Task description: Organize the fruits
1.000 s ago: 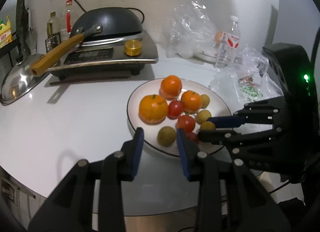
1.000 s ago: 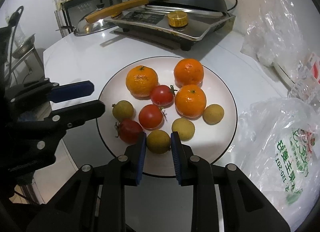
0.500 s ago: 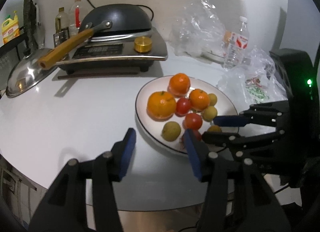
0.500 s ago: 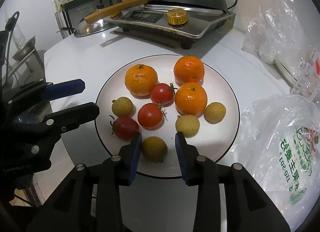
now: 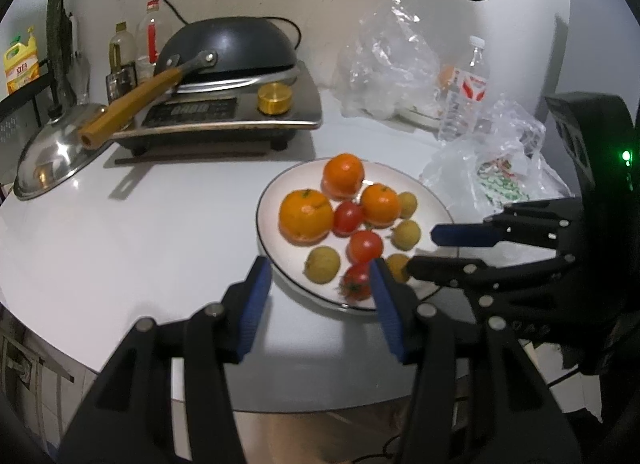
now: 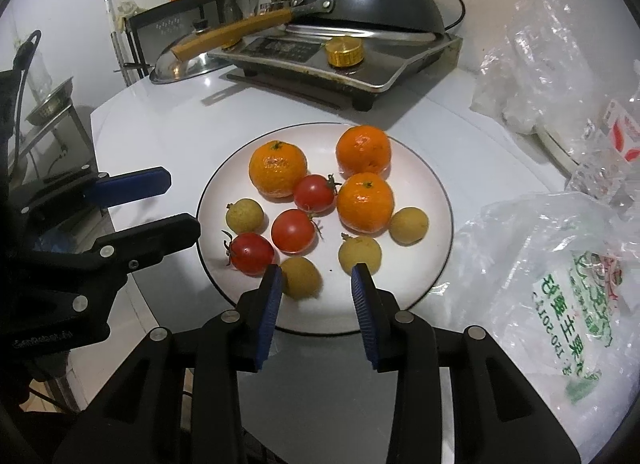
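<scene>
- In the right wrist view, the right hand-held gripper [image 6: 317,280] is sitting at the lower centre of the frame, jaws apart and gripping nothing after just opening; a yellow-brown longan [image 6: 301,277] is lying between them, beside the left pad.
- The left hand-held gripper [image 5: 318,276] is filling the lower centre of its own view, jaws standing apart and empty after just opening, straddling the near rim of the plate [image 6: 442,200].
- The plate is resting on the white tabletop [image 6: 168,116] mid-frame, carrying three oranges, three tomatoes and the small longans.
- Toward the upper frame, a black wok [image 6: 372,0] is lying on a cooker.
</scene>
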Tool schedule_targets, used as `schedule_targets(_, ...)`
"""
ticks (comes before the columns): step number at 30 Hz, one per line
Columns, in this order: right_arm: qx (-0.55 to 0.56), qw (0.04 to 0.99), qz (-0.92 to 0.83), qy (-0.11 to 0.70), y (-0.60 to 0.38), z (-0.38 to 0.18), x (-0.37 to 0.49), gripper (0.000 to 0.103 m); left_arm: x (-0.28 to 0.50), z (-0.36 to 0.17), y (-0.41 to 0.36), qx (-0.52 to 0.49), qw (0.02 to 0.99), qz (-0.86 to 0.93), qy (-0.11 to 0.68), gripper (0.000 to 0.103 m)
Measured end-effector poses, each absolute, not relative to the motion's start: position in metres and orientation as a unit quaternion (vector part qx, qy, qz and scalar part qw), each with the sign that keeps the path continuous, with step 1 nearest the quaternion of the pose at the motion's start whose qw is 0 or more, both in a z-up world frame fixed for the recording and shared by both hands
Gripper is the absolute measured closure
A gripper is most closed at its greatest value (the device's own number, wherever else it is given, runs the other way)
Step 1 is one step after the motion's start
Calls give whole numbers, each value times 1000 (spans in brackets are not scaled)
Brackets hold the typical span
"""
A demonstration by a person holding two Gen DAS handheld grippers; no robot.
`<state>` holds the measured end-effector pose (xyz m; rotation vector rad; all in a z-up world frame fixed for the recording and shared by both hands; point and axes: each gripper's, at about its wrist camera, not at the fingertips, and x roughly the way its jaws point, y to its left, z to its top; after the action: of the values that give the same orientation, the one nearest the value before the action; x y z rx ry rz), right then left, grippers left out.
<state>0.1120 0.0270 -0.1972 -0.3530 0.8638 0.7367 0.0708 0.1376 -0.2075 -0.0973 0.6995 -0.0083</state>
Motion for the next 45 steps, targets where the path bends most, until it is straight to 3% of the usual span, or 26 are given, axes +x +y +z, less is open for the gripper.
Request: schedule_targets(45,-114,912,250,304,-158,-107,47,65,53,-127,-10,-1,956,-55,287,51)
